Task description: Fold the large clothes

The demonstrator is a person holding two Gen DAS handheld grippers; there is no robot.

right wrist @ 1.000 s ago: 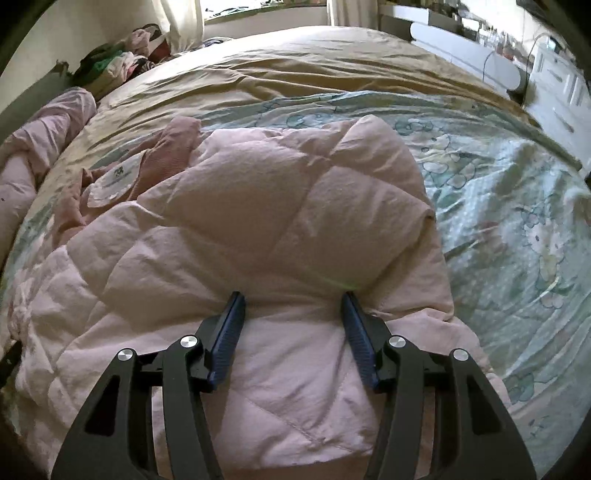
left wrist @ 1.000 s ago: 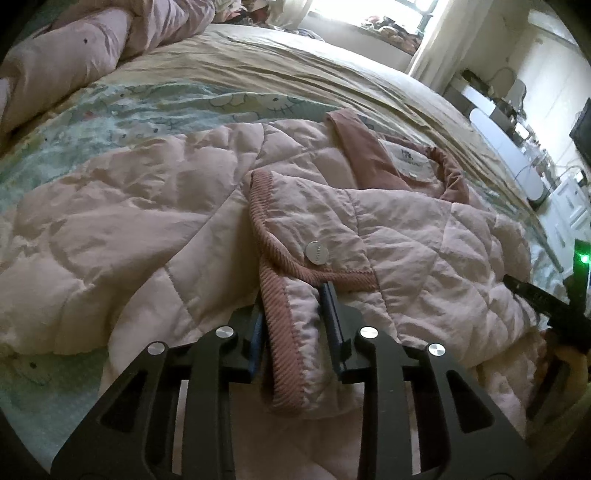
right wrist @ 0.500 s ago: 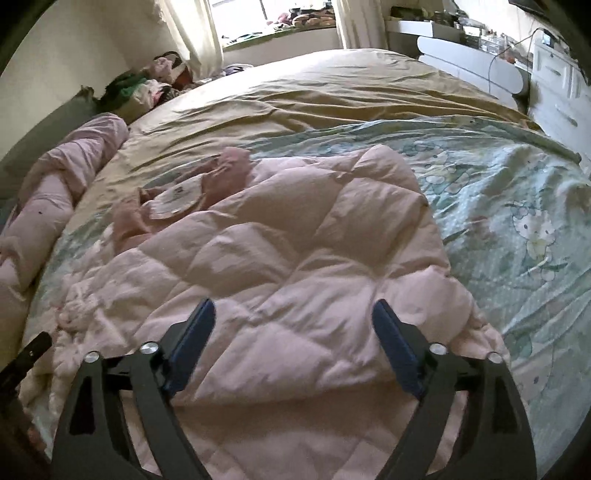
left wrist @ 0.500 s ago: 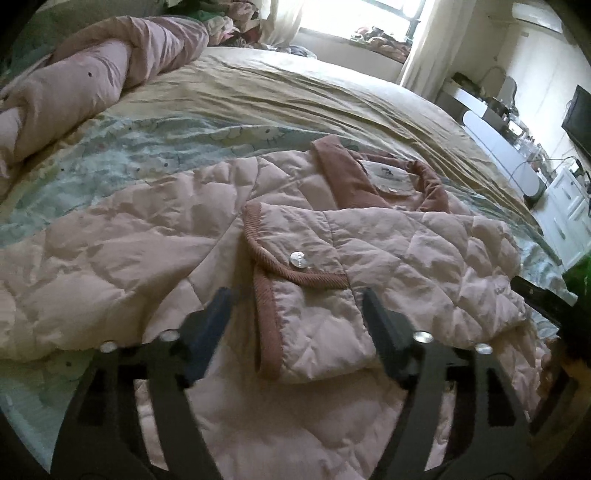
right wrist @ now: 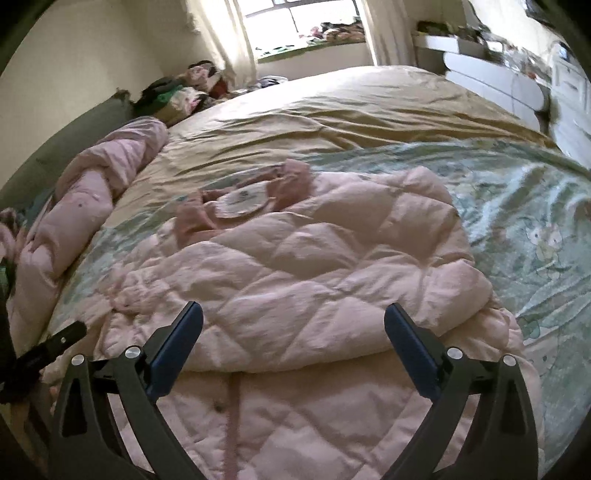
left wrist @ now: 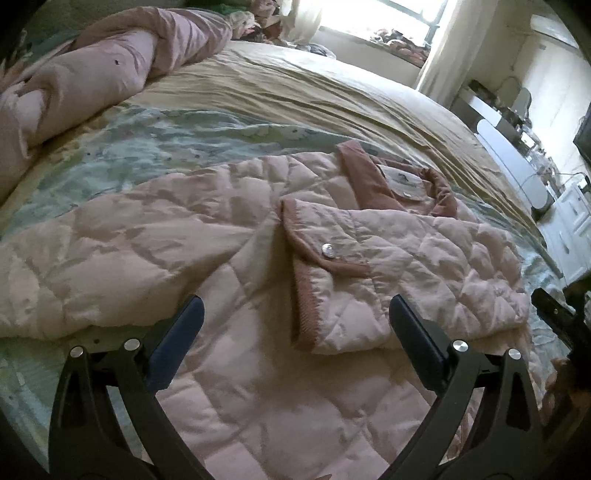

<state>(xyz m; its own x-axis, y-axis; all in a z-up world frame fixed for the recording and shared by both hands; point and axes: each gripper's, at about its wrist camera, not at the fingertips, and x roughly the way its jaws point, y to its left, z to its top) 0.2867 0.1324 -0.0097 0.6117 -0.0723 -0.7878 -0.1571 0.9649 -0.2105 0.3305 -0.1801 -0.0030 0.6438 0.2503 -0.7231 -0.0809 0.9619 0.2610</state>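
Pale pink quilted fabric fills most of what I see: the jacket [left wrist: 229,258] lies spread on the bed [left wrist: 332,99], on the green cartoon-print sheet [left wrist: 155,144] that covers the near part of the mattress. One sleeve [left wrist: 406,273] is folded across the body of the jacket, and its darker ribbed cuff [left wrist: 306,266], with a shiny snap button [left wrist: 327,250], rests near the middle of the jacket. At the far end of the jacket the dusty-rose collar [left wrist: 373,181] stands open around a pale label [left wrist: 404,182].

My left gripper [left wrist: 295,314] hangs just above the jacket's near part, its two dark-padded fingers spread wide and holding nothing, the cuff lying between and beyond them. My right gripper [right wrist: 293,321] is likewise spread wide and empty, poised over the folded sleeve [right wrist: 314,273] on the jacket [right wrist: 332,424] from the other side. From there the collar [right wrist: 291,181] sits beyond the sleeve, and the front placket with a small snap [right wrist: 218,408] runs toward me between the fingers.

Beyond the jacket on the left, a rolled pink duvet [left wrist: 92,74] lies along the bed's edge, and a tan blanket [right wrist: 351,107] covers the far half toward the window [right wrist: 299,18].
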